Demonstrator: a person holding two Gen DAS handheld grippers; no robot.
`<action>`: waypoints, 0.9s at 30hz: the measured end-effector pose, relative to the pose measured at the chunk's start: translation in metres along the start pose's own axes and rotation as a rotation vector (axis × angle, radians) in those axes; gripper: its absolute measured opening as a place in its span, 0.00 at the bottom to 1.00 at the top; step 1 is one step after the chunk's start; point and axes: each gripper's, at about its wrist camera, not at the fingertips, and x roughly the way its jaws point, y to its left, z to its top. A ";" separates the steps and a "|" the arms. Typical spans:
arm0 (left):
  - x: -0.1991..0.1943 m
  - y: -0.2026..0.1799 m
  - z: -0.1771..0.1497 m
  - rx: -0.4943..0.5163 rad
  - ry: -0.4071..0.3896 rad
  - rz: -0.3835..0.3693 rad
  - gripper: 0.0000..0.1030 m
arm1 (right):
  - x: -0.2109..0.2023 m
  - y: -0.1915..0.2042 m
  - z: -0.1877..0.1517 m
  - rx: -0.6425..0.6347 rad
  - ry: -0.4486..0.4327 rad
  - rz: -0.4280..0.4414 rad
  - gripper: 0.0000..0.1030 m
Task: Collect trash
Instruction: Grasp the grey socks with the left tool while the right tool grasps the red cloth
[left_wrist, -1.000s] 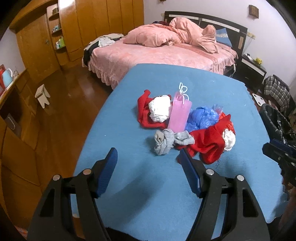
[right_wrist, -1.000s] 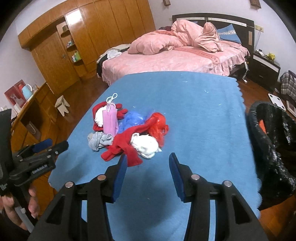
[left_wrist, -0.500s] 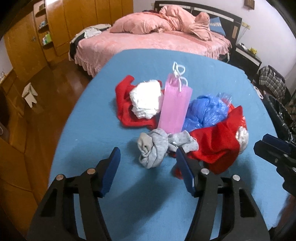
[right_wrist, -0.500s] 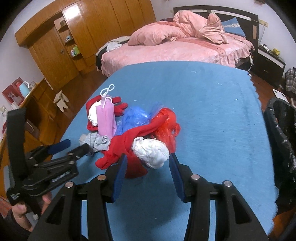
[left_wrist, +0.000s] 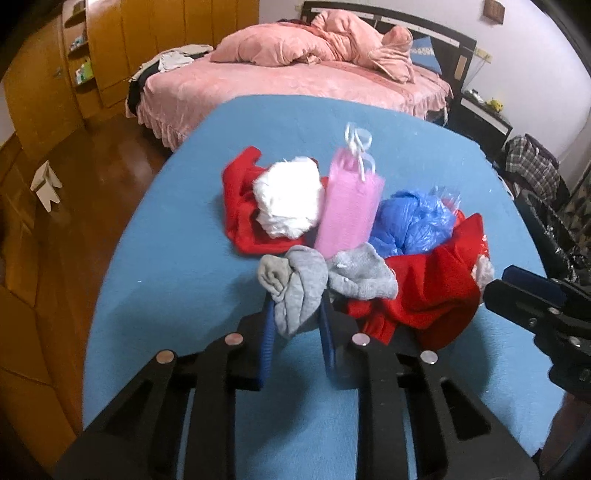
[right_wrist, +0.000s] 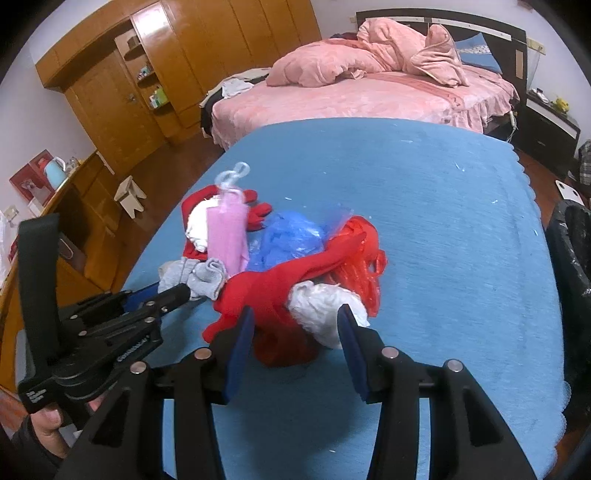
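A heap of trash lies on the blue-covered table (right_wrist: 406, 177): a grey sock (left_wrist: 295, 280), a pink gift bag (left_wrist: 349, 210), a blue plastic bag (left_wrist: 413, 221), a white wad (left_wrist: 288, 199) and red cloth (left_wrist: 424, 291). My left gripper (left_wrist: 296, 306) is closing, and its blue pads squeeze the near end of the grey sock. In the right wrist view the same gripper (right_wrist: 181, 291) comes in from the left onto the sock (right_wrist: 207, 277). My right gripper (right_wrist: 295, 317) stands open, with a second white wad (right_wrist: 325, 306) and red cloth just ahead between its fingers, untouched.
A black-lined trash bin (right_wrist: 569, 251) stands off the table's right edge. A pink bed (right_wrist: 369, 92) lies beyond the table and wooden wardrobes (right_wrist: 110, 92) line the left wall. A small white stool (right_wrist: 131, 194) sits on the floor. A hand (right_wrist: 48, 424) holds the left gripper.
My left gripper came down and forward onto the heap and its jaws drew in around the grey sock. The right gripper moved closer to the white wad, jaws unchanged.
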 end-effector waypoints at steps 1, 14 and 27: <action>-0.004 0.001 0.000 -0.004 -0.005 0.001 0.21 | -0.001 0.002 0.000 -0.002 -0.002 0.003 0.45; -0.023 0.017 -0.003 -0.022 -0.019 0.042 0.21 | 0.020 0.023 -0.002 -0.035 0.041 0.036 0.18; -0.045 0.011 -0.003 -0.026 -0.044 0.042 0.21 | -0.010 0.020 0.002 -0.022 0.013 0.087 0.02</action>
